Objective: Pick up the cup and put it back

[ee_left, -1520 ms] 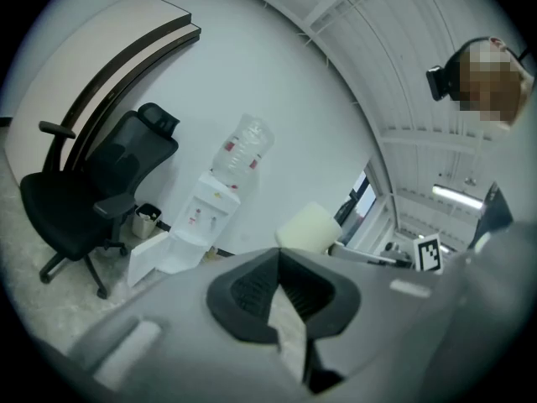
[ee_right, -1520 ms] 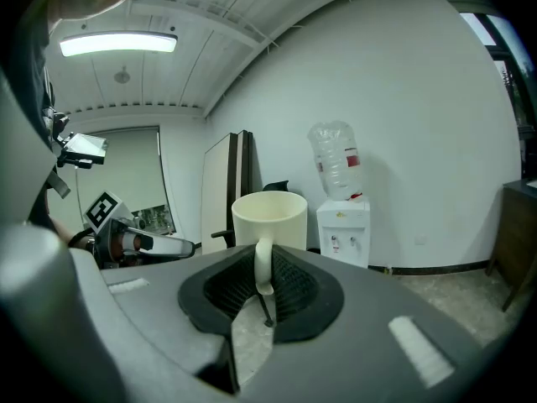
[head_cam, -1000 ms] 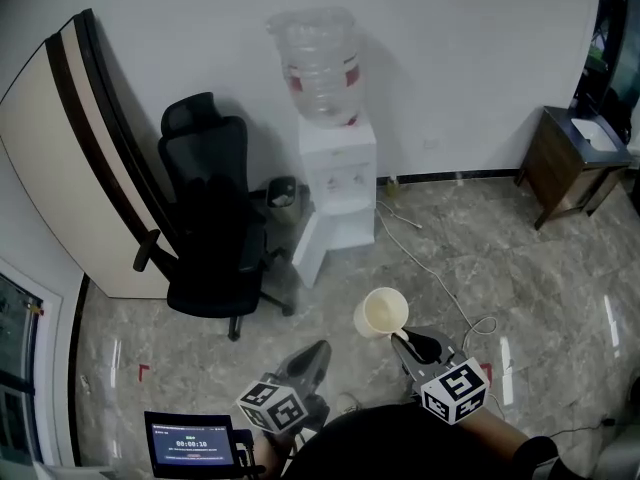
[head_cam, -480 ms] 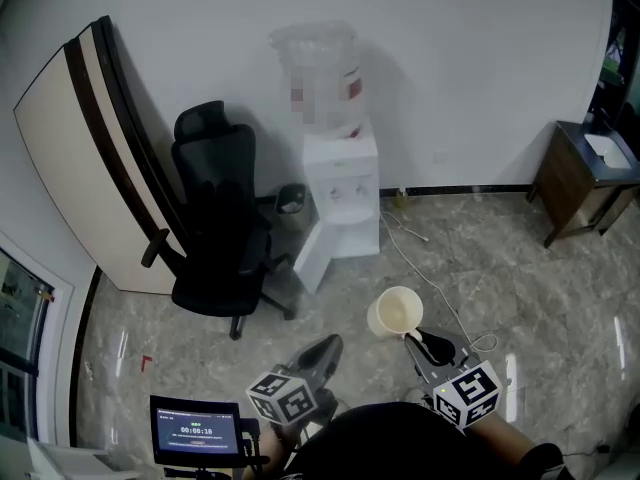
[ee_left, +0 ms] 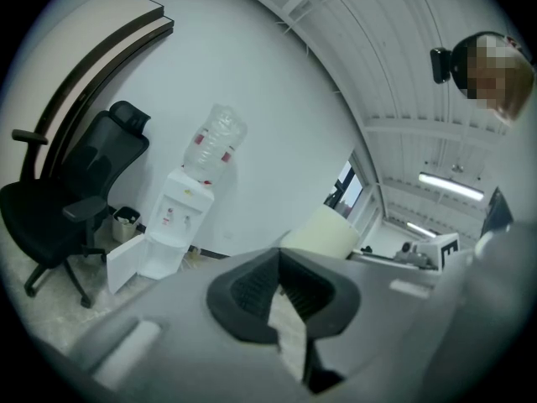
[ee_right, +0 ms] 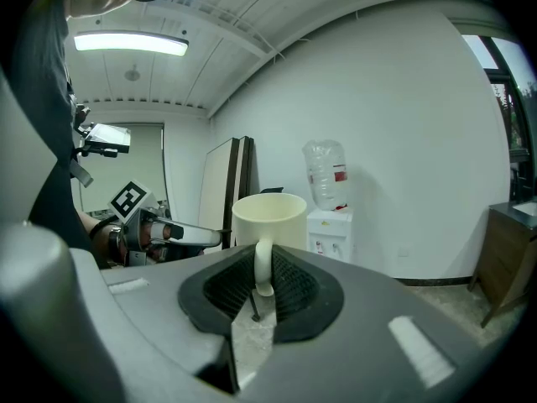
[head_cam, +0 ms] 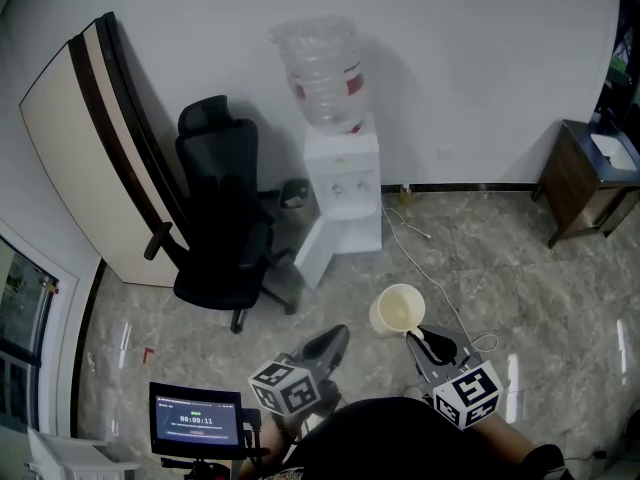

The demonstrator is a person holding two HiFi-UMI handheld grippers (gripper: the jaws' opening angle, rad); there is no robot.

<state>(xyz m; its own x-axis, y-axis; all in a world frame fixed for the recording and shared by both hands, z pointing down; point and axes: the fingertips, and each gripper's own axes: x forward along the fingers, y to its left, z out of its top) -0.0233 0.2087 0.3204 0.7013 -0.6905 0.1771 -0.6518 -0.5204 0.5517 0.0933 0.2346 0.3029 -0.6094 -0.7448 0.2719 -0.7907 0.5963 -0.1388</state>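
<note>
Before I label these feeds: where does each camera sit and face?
Head view: on the person's head, steeply down at the floor; left gripper and right gripper show.
Left gripper view: on the left gripper, toward the water dispenser; its closed jaws show.
Right gripper view: on the right gripper, same way; jaws grip the cup's handle.
Shared: water dispenser, cup.

Office room, black swivel chair (head_cam: 225, 230), water dispenser (head_cam: 342, 183), wooden side table (head_cam: 578, 180), polished stone floor (head_cam: 520, 268)
</note>
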